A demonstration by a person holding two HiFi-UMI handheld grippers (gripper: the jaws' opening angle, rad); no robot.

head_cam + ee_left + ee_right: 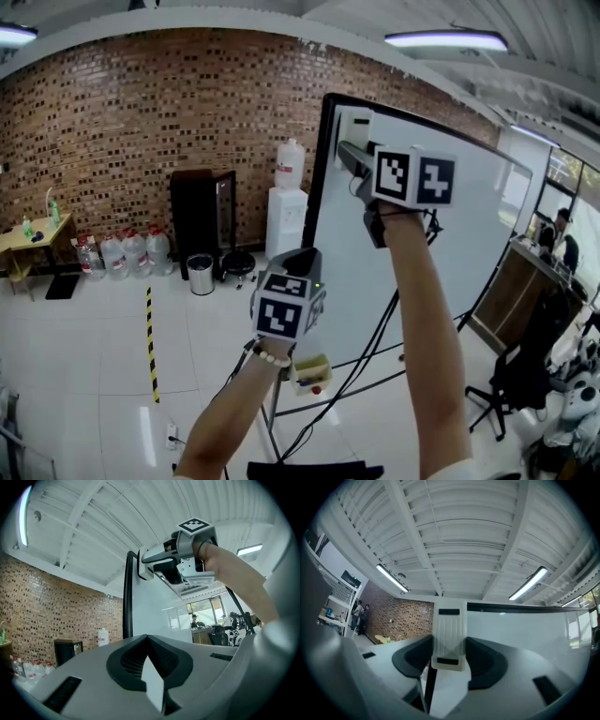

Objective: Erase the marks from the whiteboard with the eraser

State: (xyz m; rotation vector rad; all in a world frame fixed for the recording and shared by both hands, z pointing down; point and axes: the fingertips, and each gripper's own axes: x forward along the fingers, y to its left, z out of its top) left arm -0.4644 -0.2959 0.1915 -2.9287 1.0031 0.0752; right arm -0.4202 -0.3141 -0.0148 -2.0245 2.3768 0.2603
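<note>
Jaws of the left gripper (147,639) are pressed together with nothing between them. The unit hangs low, in front of the lower left part of the whiteboard (469,253) and apart from it. It takes no part in the wipe. Hold it clear of the board face and of the stand (370,361) below.

Whiteboard: upright, with a dark frame (317,178). No marks can be made out on the white face in any view, so judge coverage by area wiped, not by visible ink.

Eraser (450,630): clamped in the right gripper (450,644), long axis running out along the jaws. It is raised to the top left corner of the board, close to the frame. In the left gripper view its pad appears to touch the board there; contact is not certain.

Recommended procedure, judged from this position:
1. Set the pad flat on the face, not on one edge.
2. Apply light, even pressure; the stand looks slight and may rock.
3. Sweep from the left frame toward the right in level, overlapping passes, working downward.
4. Grip the eraser firmly; a slack clamp could let it twist under drag.
</note>
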